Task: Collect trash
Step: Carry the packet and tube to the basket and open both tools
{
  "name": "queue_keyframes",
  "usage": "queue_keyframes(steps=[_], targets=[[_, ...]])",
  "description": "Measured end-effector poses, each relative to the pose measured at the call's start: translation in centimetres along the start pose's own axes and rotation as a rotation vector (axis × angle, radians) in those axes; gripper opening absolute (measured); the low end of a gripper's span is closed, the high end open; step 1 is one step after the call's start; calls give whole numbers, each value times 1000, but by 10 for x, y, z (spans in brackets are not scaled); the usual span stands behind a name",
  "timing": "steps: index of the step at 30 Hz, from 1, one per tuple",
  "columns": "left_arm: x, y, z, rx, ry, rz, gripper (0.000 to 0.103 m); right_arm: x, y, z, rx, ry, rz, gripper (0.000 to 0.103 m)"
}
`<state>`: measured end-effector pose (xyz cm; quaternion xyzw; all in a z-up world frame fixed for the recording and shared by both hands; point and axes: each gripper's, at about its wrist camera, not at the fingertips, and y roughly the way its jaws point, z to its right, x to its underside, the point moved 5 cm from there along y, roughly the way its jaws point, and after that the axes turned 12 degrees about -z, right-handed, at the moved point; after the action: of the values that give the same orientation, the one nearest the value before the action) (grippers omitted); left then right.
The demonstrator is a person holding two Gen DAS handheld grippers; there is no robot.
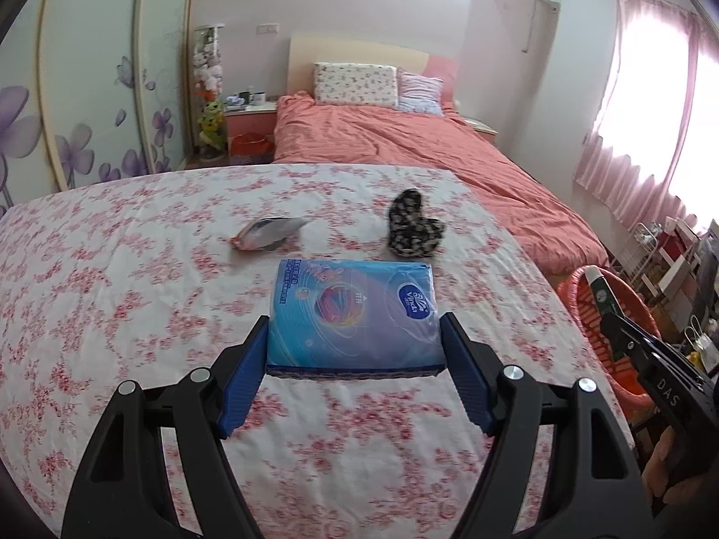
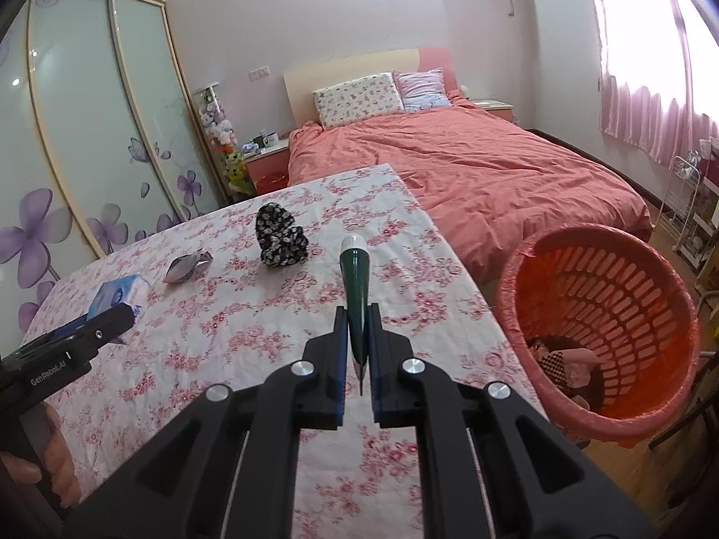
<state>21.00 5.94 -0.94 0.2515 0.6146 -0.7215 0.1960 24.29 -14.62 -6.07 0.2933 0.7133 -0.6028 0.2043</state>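
Note:
My left gripper (image 1: pixel 355 332) is shut on a blue tissue pack (image 1: pixel 355 310), its blue pads pressing both long sides just above the floral tablecloth (image 1: pixel 112 292). In the right wrist view the same pack (image 2: pixel 117 295) shows at the far left. My right gripper (image 2: pixel 357 314) is shut on a dark green tube (image 2: pixel 355 269) with a white cap, which sticks out forward over the table near its right edge. A crumpled silver wrapper (image 1: pixel 269 233) and a black floral cloth bundle (image 1: pixel 413 224) lie on the table beyond the pack.
An orange slotted basket (image 2: pixel 629 314) lined with a pink bag stands on the floor right of the table, with some scraps inside. A bed with a coral cover (image 2: pixel 472 170) lies beyond the table. A wire rack (image 2: pixel 692 224) stands under the curtained window.

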Motion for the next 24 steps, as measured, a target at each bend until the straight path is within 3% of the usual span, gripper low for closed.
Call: queue_keyframes(steps=[24], targets=[[3,24,122,161,181,-15,73,10,-28,105,105,155,66,9]])
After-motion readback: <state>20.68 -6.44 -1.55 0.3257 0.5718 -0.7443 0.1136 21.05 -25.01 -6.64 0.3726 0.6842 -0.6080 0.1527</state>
